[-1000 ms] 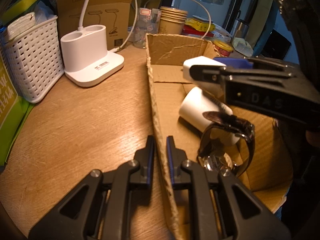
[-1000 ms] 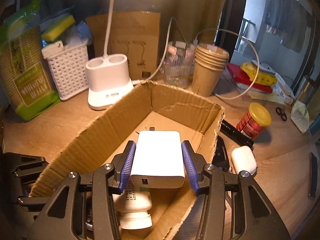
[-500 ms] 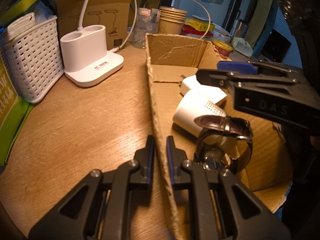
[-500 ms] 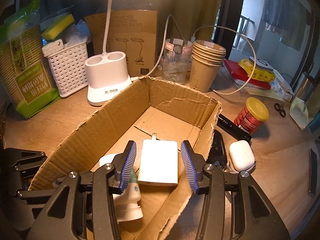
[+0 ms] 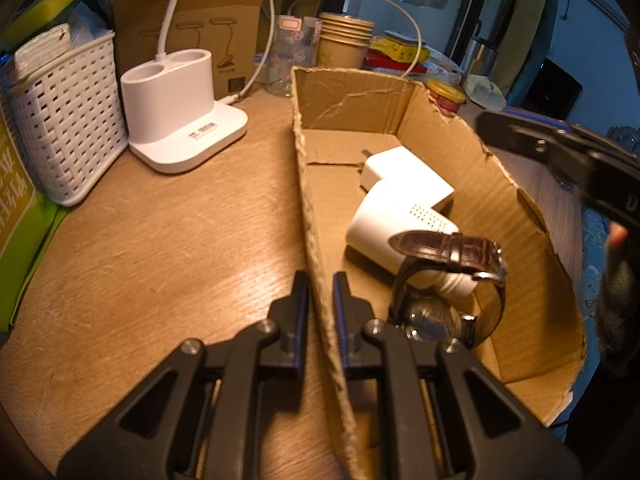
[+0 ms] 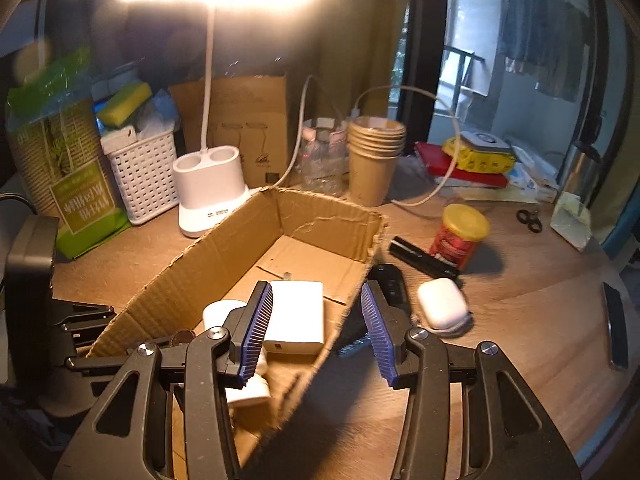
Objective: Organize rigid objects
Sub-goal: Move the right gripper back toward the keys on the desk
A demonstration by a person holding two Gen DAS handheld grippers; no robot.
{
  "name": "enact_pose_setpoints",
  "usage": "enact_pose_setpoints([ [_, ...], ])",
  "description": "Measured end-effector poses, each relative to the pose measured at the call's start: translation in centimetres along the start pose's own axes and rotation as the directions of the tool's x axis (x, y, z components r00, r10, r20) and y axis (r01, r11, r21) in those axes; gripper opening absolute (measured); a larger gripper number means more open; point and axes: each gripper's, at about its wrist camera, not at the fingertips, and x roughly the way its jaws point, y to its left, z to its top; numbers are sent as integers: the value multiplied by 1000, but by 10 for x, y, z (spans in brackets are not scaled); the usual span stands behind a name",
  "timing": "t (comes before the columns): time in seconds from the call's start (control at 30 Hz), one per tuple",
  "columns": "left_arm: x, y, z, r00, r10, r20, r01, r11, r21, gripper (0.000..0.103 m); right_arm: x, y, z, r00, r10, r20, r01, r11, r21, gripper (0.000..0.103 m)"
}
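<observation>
white charger (image 6: 296, 316) lies in box (image 6: 320, 220), below open right gripper (image 6: 316, 332).

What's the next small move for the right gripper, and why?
Probably swing the right gripper over to the white earbud case and close on it. Its jaws are open and empty, the white charger already lies in the cardboard box, and the case sits on the table just outside the box wall. The left gripper is clamped on the box's near wall.

Left claw (image 5: 320, 296) pinched shut; right claw (image 6: 316, 328) gapes empty, angled downward.
</observation>
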Motion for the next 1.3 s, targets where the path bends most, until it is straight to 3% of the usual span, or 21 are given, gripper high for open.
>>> enact_pose_setpoints([
  [0.27, 0, 0, -1, 1000, -1, -1, 1, 1000, -2, 13, -12, -34, -10, 998, -54, 16, 52, 995, 83, 49],
  [0.53, 0, 0, -1, 1000, -1, -1, 1, 1000, -3, 14, 8, -67, -28, 994, -99, -38, 104, 981, 165, 49],
  [1.03, 0, 0, -1, 1000, -1, -1, 1, 1000, -2, 14, 67, -103, -36, 976, -176, -132, 197, 965, 172, 51],
  [1.3, 0, 0, -1, 1000, -1, -1, 1, 1000, -2, 14, 81, -108, -26, 979, -161, -122, 178, 973, 147, 51],
])
